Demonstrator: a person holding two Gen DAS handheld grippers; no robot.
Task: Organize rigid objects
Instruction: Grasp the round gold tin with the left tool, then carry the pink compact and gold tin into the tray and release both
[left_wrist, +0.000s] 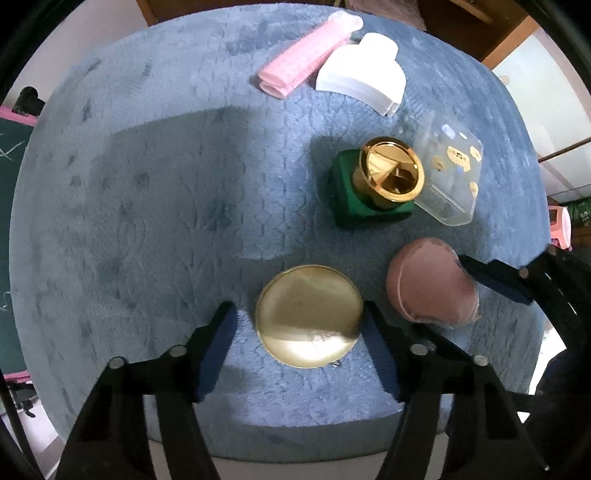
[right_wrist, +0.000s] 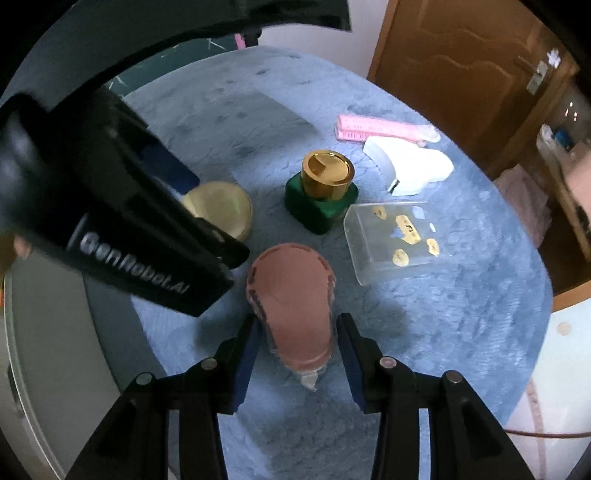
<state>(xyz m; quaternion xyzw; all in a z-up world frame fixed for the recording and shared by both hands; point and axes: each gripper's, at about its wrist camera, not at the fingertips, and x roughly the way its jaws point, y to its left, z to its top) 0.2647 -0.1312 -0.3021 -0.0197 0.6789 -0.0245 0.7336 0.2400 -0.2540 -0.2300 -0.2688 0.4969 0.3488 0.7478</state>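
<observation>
A round gold tin (left_wrist: 309, 315) lies on the blue plush table cover (left_wrist: 147, 221). My left gripper (left_wrist: 300, 339) is open, its fingers on either side of the tin, the right one near its rim. A dusty-pink egg-shaped case (right_wrist: 295, 306) lies between the fingers of my right gripper (right_wrist: 295, 356); the jaws stand open with small gaps to it. The case also shows in the left wrist view (left_wrist: 432, 284). A green bottle with a gold cap (left_wrist: 373, 184) stands mid-table; it also shows in the right wrist view (right_wrist: 321, 192).
A clear plastic box with stickers (left_wrist: 448, 173) lies right of the bottle. A white heart-shaped box (left_wrist: 364, 72) and a pink ridged case (left_wrist: 306, 62) lie at the far side. The left gripper's body (right_wrist: 122, 210) crosses the right wrist view. A wooden door (right_wrist: 461, 66) stands behind.
</observation>
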